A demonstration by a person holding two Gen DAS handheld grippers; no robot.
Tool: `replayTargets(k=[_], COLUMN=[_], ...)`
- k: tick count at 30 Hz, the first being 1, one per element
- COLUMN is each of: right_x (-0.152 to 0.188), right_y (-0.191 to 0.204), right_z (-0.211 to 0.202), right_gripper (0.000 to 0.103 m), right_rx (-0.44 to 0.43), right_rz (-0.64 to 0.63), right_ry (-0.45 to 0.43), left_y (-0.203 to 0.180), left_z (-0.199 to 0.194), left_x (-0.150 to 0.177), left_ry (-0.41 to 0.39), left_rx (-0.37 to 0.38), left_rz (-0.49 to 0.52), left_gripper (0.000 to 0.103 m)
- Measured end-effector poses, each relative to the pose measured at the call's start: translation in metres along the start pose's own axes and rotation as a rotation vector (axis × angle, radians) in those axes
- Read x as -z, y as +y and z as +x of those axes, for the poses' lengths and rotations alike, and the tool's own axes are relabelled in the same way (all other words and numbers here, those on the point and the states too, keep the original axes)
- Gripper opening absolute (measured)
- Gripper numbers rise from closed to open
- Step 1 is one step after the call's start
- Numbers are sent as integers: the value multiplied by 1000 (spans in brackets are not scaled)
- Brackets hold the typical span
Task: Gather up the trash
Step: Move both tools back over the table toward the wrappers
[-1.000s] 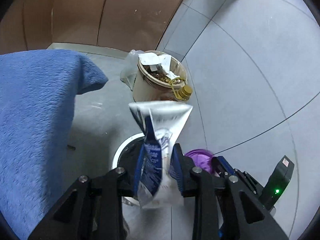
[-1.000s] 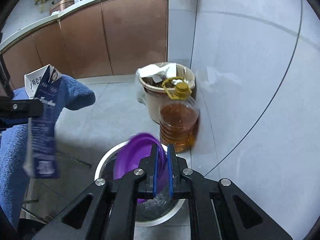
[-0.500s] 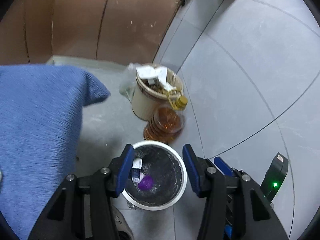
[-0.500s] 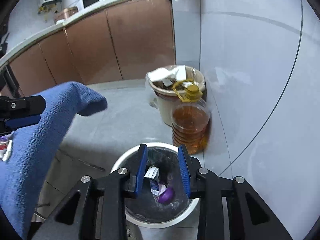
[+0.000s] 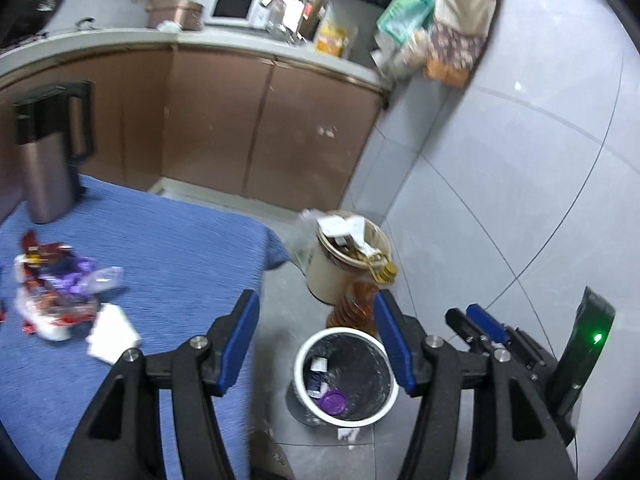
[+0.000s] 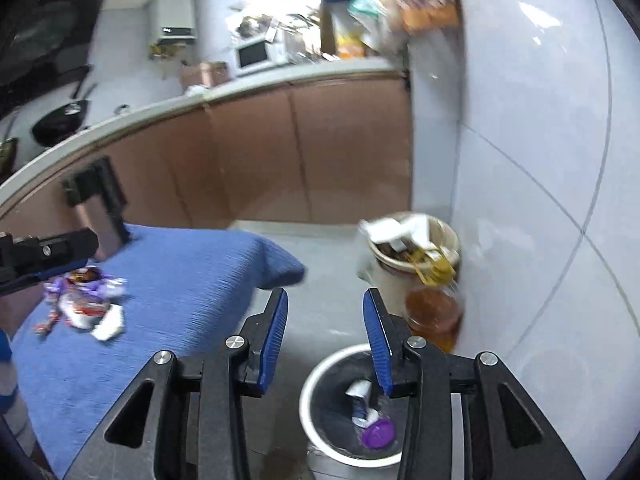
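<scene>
Down on the floor, by the tiled wall: the white-rimmed trash bin (image 5: 307,354) with a black liner; everything below is placed from it.
Inside the bin: a purple lid (image 5: 334,401) near the bottom, a blue-and-white carton (image 5: 317,378) lying beside it; the same lid (image 6: 378,433) and carton (image 6: 360,400) show from the right wrist view.
Just behind the bin: an amber oil bottle (image 6: 432,312) with a yellow cap and handle, standing against the wall.
Behind the bottle: a beige pail (image 5: 326,276) heaped with paper scraps.
Left of the bin: the tabletop (image 5: 188,264) under a blue cloth, its corner hanging toward the pail.
Trash yet to collect: a heap of red, purple and white wrappers (image 5: 52,292) on the cloth, well to the left of the bin, with a white paper piece (image 5: 112,332) at its near side.
Far left, behind the wrappers: a metal thermos jug (image 5: 48,176) with a black handle, upright on the cloth.
Left tongs (image 5: 316,338): above the bin, jaws opening, nothing between the blue pads.
Right tongs (image 6: 325,332): above the bin's left rim, jaws opening, nothing between them.
Beyond everything: brown cabinets (image 6: 280,152) under a cluttered counter with a white microwave (image 5: 234,8).
</scene>
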State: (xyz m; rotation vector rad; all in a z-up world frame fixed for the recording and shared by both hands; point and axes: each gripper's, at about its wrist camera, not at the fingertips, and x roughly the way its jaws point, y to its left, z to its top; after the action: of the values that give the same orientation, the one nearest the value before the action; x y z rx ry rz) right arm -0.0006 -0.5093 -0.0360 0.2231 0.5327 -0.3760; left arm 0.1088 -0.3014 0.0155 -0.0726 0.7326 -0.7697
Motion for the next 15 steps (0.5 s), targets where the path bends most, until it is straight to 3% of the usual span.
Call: replayTargets(k=[7, 15], right_x=[-16, -18], right_y=[57, 107], right_z=[-34, -30], right_gripper=[43, 49], right_rx=[-116, -226], right_rz=[-69, -137], right_ry=[-60, -45], left_y=[65, 152], left_z=[-66, -88], left_x=[10, 34], left_ry=[-88, -93], left_rx=[-91, -179], left_rz=[-86, -222], left_gripper=[57, 57])
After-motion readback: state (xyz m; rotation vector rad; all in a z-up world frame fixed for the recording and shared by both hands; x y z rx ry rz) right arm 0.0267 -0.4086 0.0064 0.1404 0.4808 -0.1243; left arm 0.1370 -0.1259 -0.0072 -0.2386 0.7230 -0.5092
